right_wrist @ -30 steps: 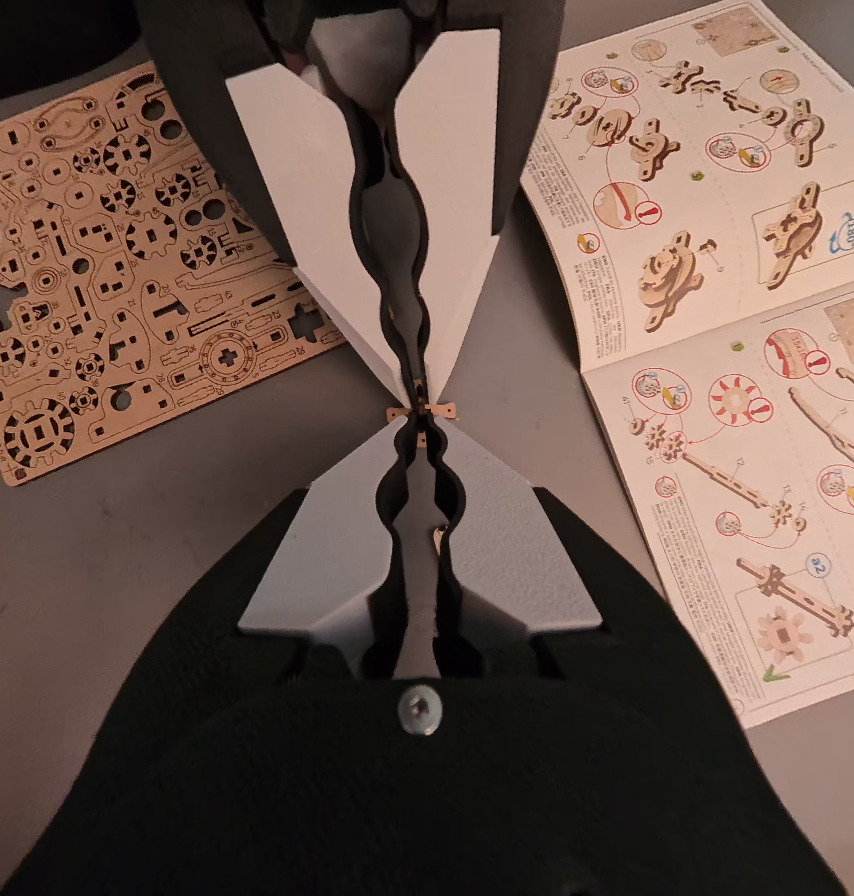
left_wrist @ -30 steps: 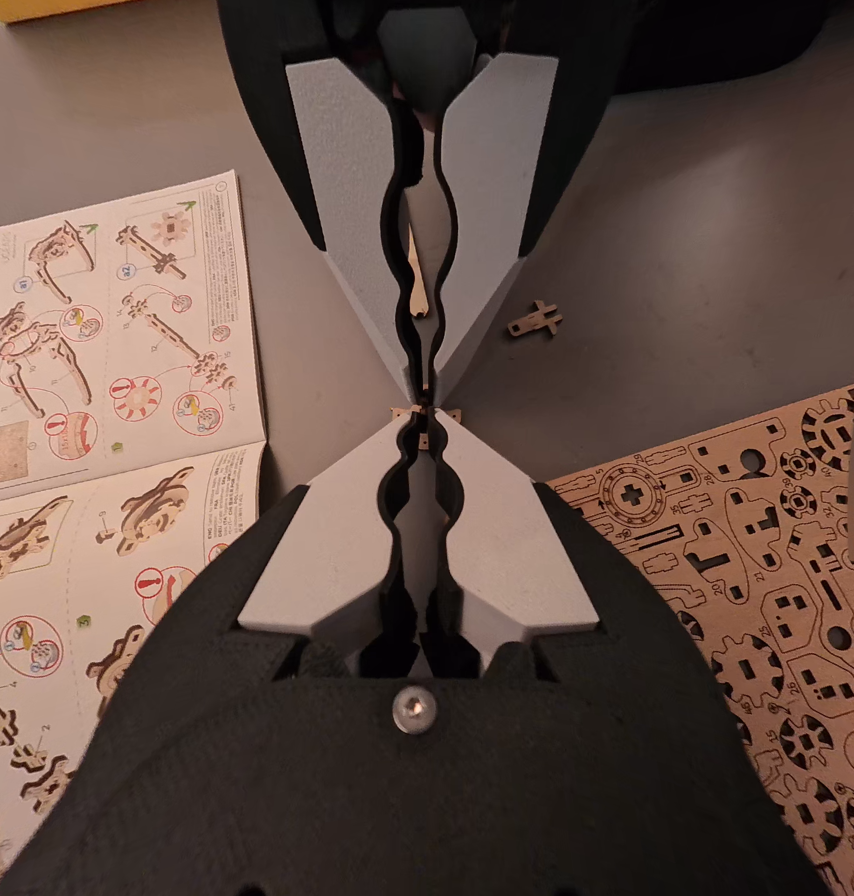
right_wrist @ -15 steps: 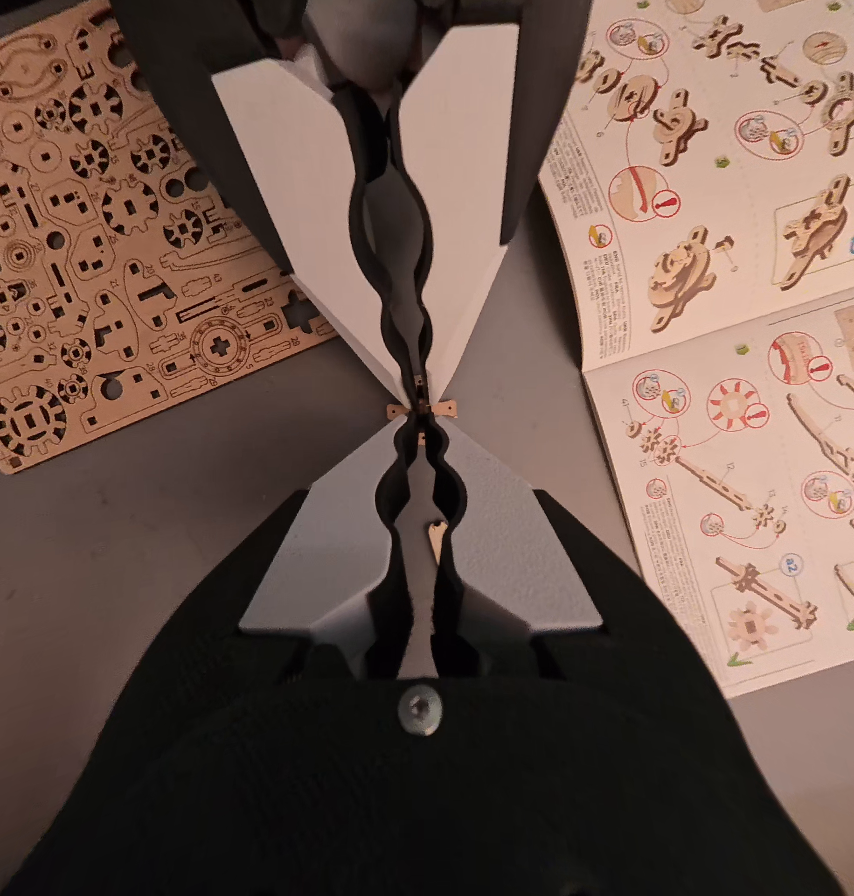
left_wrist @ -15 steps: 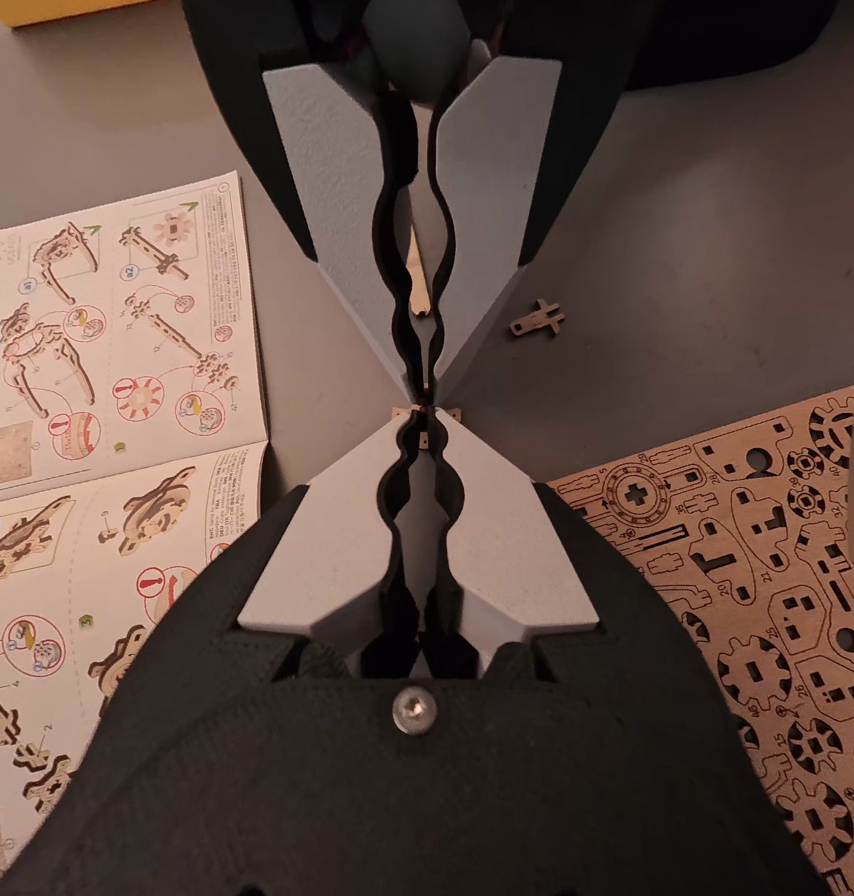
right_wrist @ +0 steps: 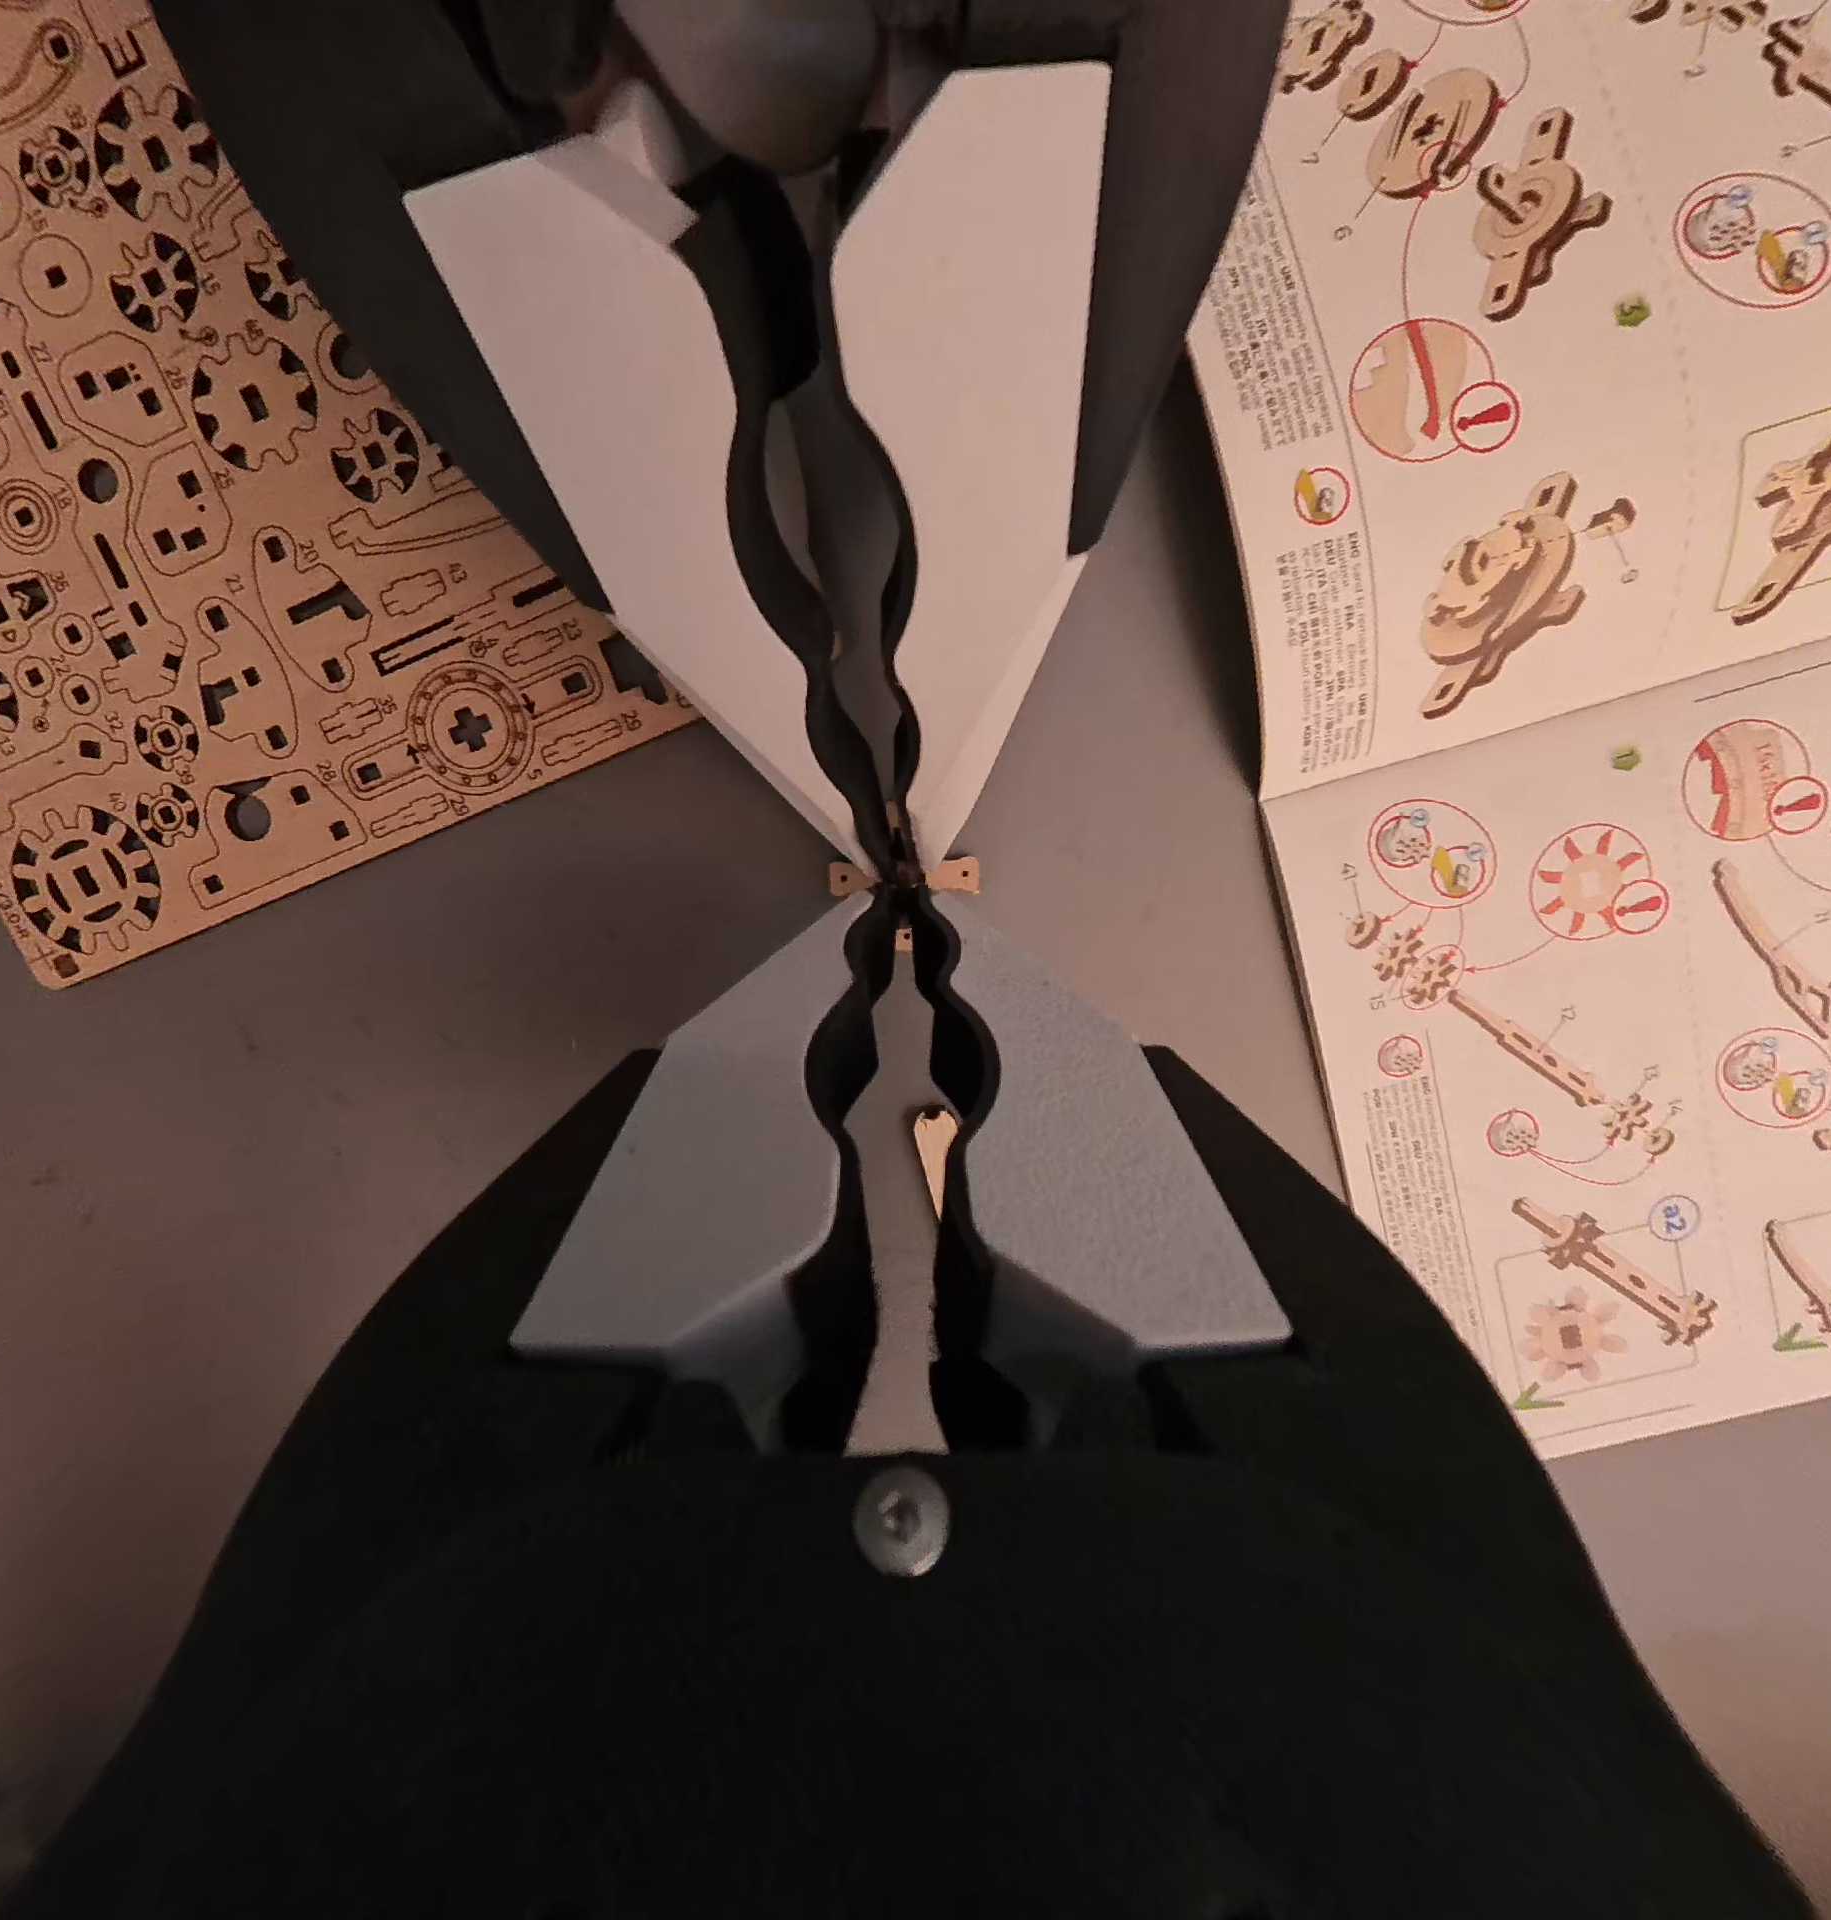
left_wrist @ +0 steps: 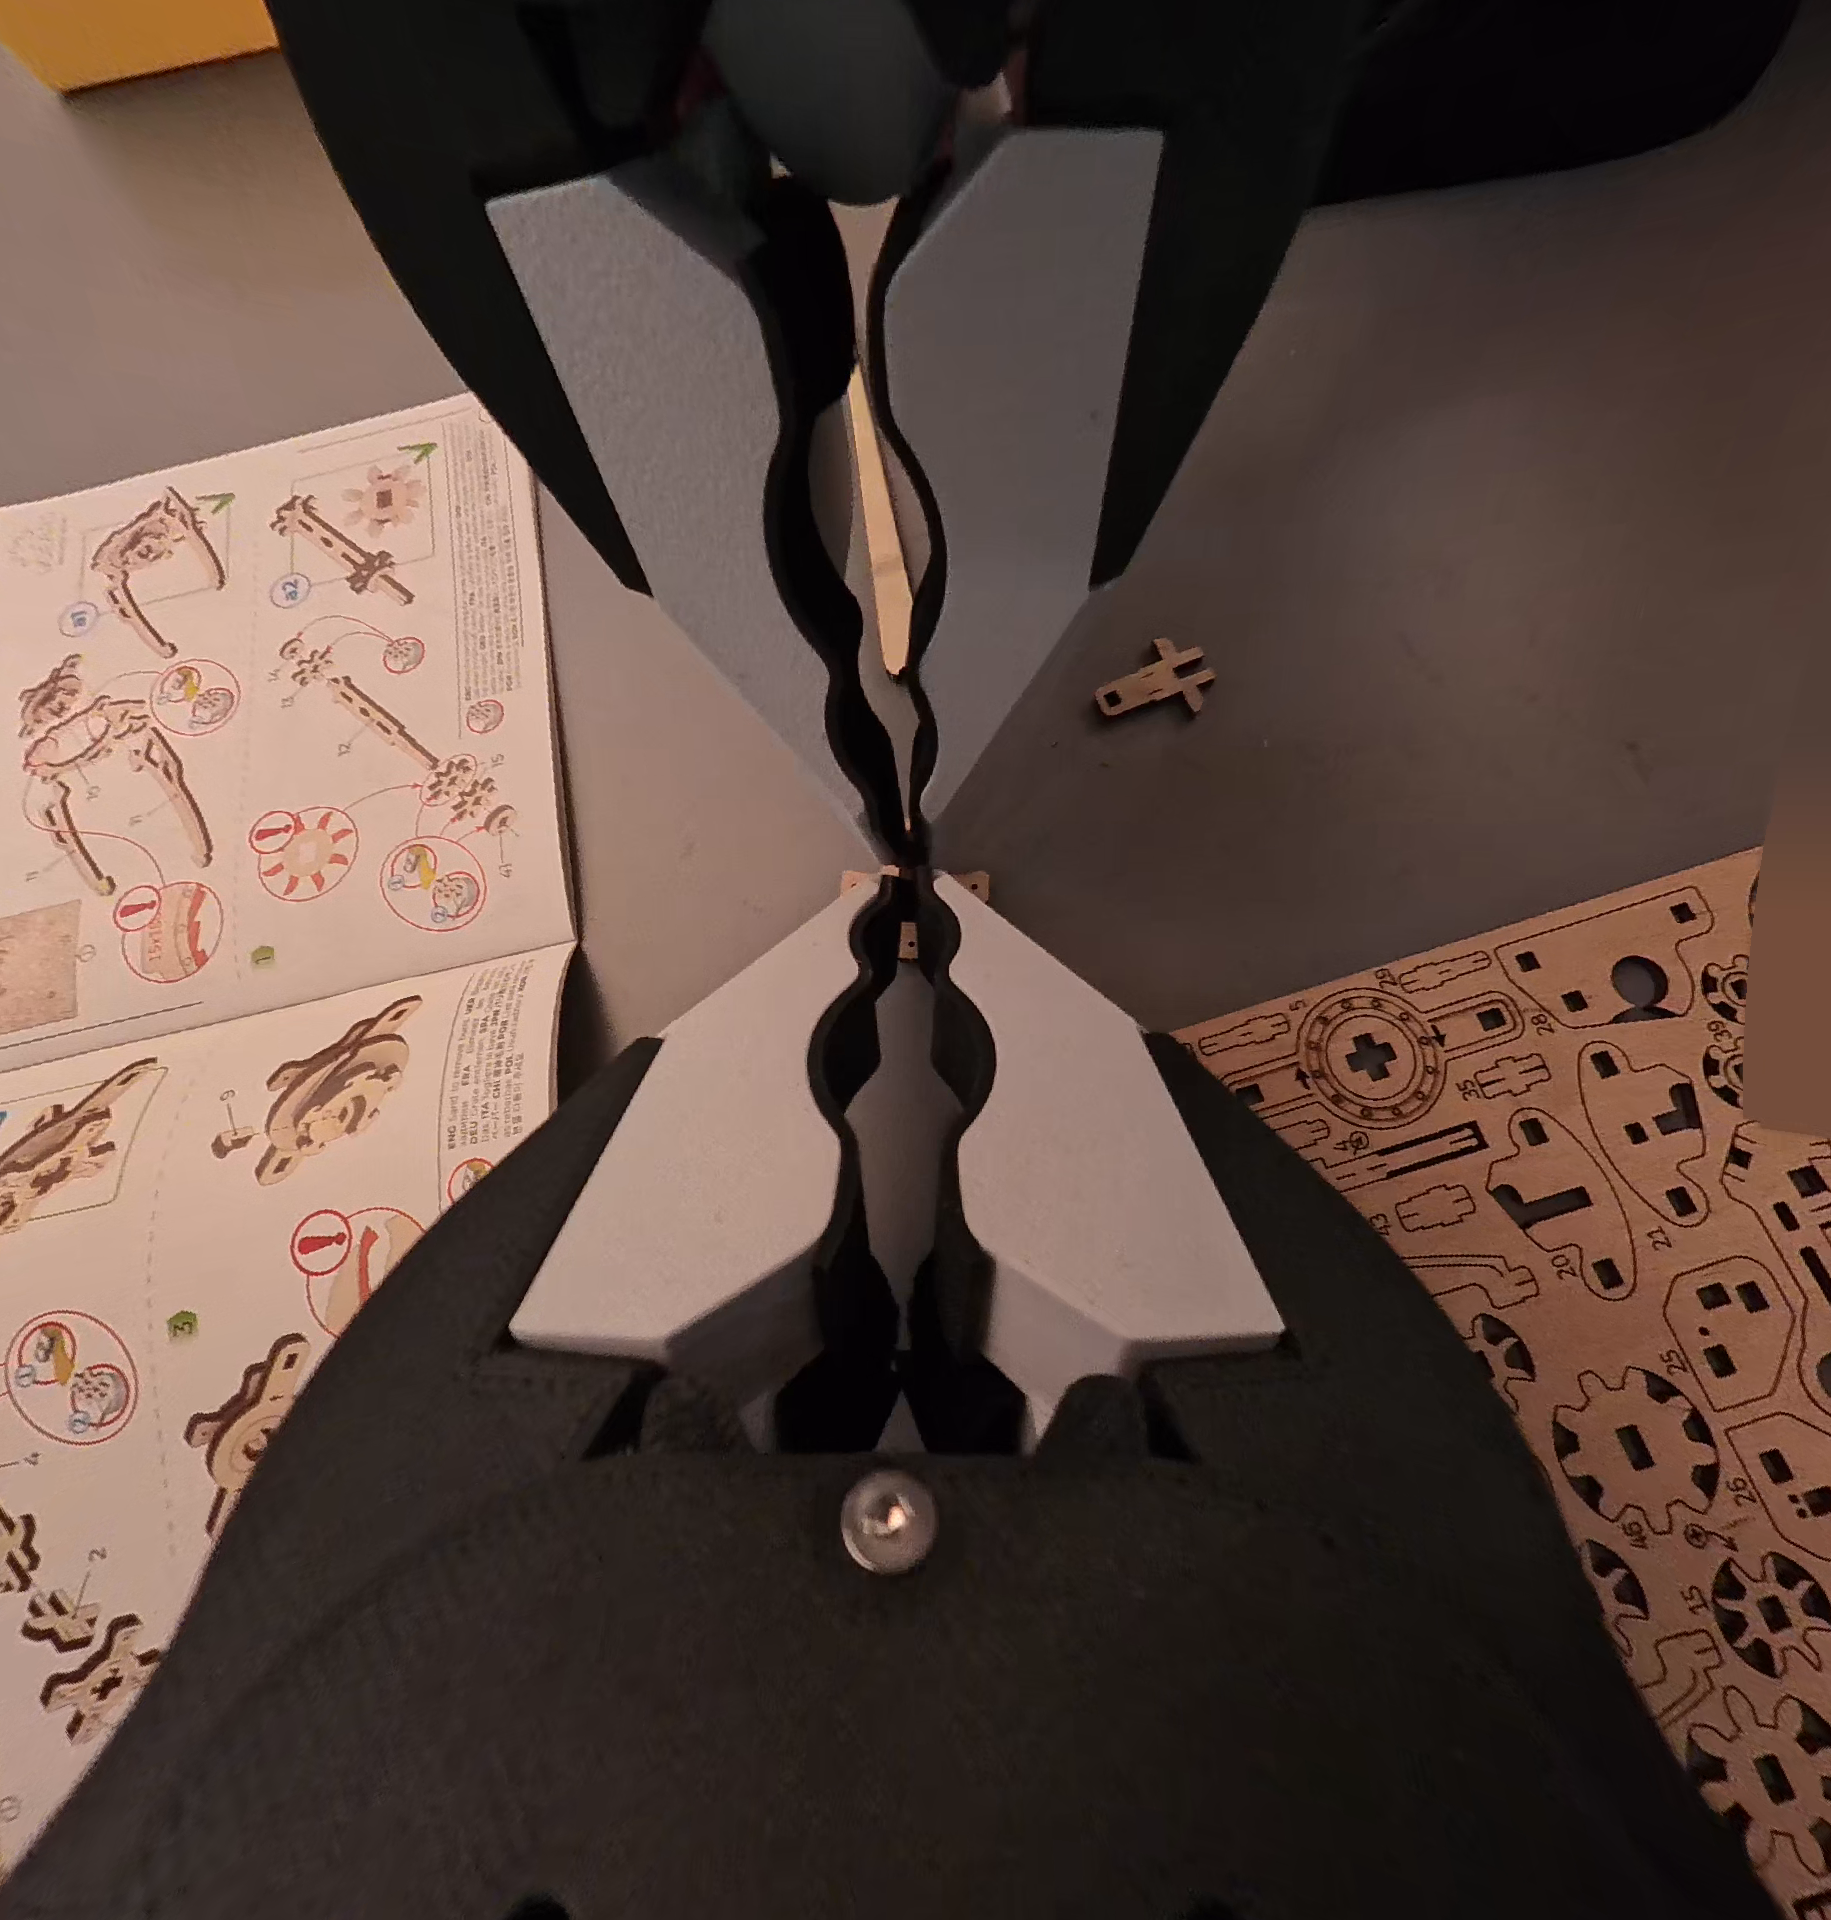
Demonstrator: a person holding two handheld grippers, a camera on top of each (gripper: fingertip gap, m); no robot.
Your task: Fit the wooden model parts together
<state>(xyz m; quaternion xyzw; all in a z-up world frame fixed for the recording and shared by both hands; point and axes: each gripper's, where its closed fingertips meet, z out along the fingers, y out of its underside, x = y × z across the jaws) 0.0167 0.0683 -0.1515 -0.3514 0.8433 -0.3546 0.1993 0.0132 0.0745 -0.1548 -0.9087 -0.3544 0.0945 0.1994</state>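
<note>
We hold both tongs tip to tip above desk (left_wrist: pixel 1513 416). Left tongs (left_wrist: pixel 906 914) clamped on small crosspiece (left_wrist: pixel 857 883); right tongs (right_wrist: pixel 906 920) clamped on long strip (right_wrist: pixel 932 1153). Parts touching at tips, joint hidden, so we cannot tell if seated. We judge fit about midway: pressing home left. Spare part (left_wrist: pixel 1155 686) lies far right; parts sheet (left_wrist: pixel 1617 1299) right, booklet (left_wrist: pixel 267 727) left.

Hobby or model-building workspace set on a plain grey tabletop (left_wrist: pixel 1462 436). An open instruction booklet (left_wrist: pixel 267 831) with assembly drawings lies flat at one side; a laser-cut plywood sheet (left_wrist: pixel 1617 1299) of gears and numbered parts lies at the other. A small loose wooden piece (left_wrist: pixel 1155 683) rests on the bare surface between them. A yellow object (left_wrist: pixel 163 42) sits at the far edge.
</note>
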